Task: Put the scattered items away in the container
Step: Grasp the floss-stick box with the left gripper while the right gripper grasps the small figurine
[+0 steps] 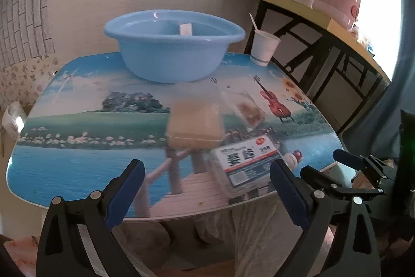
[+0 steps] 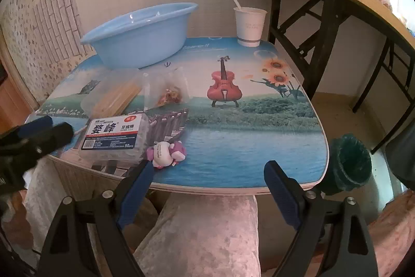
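Both grippers gaping, empty: left gripper (image 1: 207,188), right gripper (image 2: 210,186). Clear plastic labelled floss-pick box (image 2: 115,136) lower left, near table edge; probably light, rigid, slick, so pinch its long sides. Blue plastic basin (image 2: 140,35) upper left

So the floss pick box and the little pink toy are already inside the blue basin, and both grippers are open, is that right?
Not quite. The right wrist view shows the floss pick box and pink toy on the table near its front edge, outside the blue basin. The left gripper and right gripper are indeed open.
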`<state>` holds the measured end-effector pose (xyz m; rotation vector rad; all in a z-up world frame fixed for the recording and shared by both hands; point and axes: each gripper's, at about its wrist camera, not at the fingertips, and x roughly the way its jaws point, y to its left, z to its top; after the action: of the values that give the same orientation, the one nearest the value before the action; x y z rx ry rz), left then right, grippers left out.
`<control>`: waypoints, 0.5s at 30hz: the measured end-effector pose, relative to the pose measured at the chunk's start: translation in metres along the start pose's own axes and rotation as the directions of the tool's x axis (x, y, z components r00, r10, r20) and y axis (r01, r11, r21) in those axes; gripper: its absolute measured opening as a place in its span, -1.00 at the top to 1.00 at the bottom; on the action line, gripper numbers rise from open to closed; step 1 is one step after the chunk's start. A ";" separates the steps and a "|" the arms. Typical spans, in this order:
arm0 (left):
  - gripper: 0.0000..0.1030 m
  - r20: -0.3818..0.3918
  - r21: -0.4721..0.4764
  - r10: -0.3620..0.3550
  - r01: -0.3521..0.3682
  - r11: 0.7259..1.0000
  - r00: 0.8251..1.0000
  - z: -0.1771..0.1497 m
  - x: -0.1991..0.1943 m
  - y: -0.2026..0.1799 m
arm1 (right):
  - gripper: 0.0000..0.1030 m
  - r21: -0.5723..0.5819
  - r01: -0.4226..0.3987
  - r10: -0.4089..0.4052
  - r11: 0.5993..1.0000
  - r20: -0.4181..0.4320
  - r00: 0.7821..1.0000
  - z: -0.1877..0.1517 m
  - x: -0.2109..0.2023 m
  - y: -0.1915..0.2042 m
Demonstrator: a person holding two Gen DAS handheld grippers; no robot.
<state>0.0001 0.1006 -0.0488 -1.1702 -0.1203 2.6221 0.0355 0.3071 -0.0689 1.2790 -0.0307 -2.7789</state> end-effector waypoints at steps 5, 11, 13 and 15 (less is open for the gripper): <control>-0.90 -0.019 -0.010 0.002 -0.003 1.000 1.000 -0.001 0.014 -0.023 | -0.73 0.021 0.010 -0.011 1.000 0.032 0.999 -0.002 -0.004 -0.014; -0.90 -0.033 -0.040 0.045 -0.046 0.998 0.998 -0.003 0.032 -0.040 | -0.73 0.041 0.003 -0.004 0.999 0.042 0.999 -0.003 0.003 -0.027; -0.90 -0.044 -0.046 0.040 -0.042 0.998 0.998 -0.003 0.037 -0.044 | -0.73 0.037 -0.006 0.004 0.999 0.048 0.999 -0.004 0.003 -0.028; -0.90 -0.049 -0.051 0.039 -0.041 0.998 0.998 -0.003 0.041 -0.045 | -0.73 0.034 -0.013 0.011 0.999 0.053 0.999 -0.005 0.002 -0.029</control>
<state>-0.0144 0.1550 -0.0725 -1.2648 -0.1576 2.6379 0.0364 0.3358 -0.0755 1.2080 -0.0897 -2.8140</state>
